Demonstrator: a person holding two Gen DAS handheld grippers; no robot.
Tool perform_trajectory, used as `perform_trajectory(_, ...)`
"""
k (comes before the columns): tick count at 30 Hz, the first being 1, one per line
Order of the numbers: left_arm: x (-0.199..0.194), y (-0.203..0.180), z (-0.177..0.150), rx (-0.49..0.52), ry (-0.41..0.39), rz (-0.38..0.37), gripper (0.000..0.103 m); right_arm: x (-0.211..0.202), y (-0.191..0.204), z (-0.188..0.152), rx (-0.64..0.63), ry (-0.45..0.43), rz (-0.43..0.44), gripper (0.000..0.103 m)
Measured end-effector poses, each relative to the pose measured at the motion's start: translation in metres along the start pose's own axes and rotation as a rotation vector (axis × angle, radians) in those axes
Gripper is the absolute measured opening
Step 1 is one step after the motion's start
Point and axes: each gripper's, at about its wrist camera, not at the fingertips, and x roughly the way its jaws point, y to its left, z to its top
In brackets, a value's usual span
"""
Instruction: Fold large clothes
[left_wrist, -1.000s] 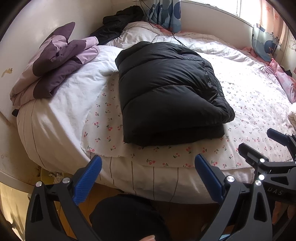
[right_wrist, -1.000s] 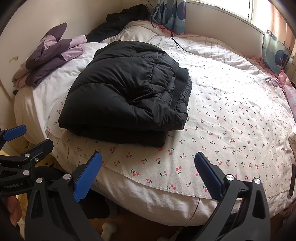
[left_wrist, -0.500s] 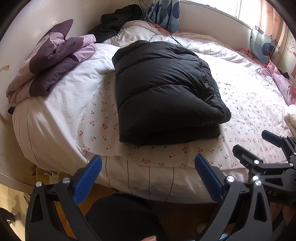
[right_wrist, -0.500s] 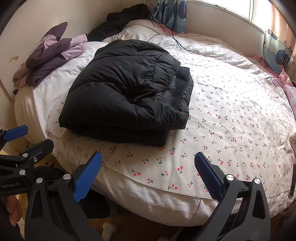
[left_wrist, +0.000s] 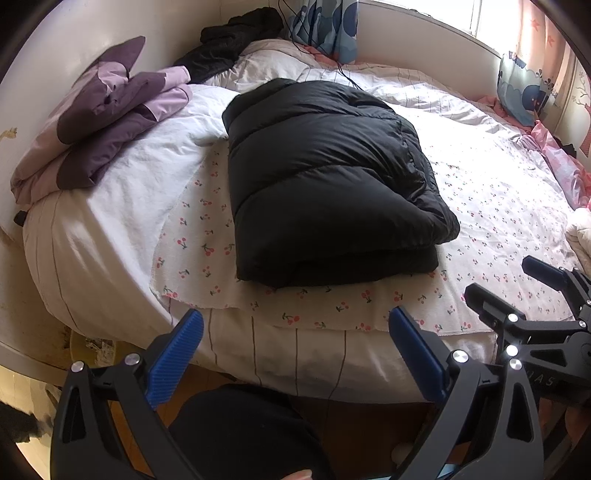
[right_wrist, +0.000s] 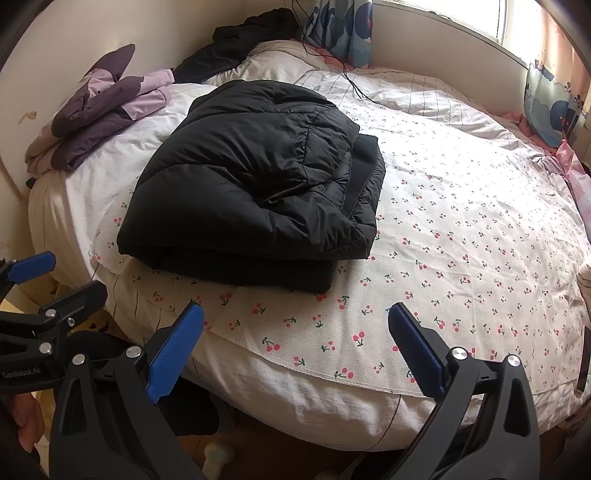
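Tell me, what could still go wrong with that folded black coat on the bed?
The puffy black coat is folded but bulging, so its top layer may spring open. It lies near the edge of the bed; a careless nudge could slide it toward the floor. The cherry-print sheet beneath is loose, so dragging the coat might bunch it. Both the left gripper and right gripper have open jaws, holding nothing.

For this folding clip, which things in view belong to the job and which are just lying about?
Part of the job:
black puffer jacket, folded on the cherry-print sheet
left gripper, open, empty
right gripper, open, empty

Just lying about:
purple jacket by the wall
dark clothing at the far corner
black cable across the bedding
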Motion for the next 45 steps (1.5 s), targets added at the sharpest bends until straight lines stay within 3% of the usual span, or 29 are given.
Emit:
perform_trajectory(19,0.008,0.009,-0.004,-0.037,0.028,-0.048,0.096,0.018,0.006,-0.003,-0.008,0.034,0.031,0.097)
perform_trajectory(45,-0.012,0.010,-0.015,-0.050,0.014,-0.016,0.096,0.013,0.023,0.003,-0.041,0.017,0.105,0.097)
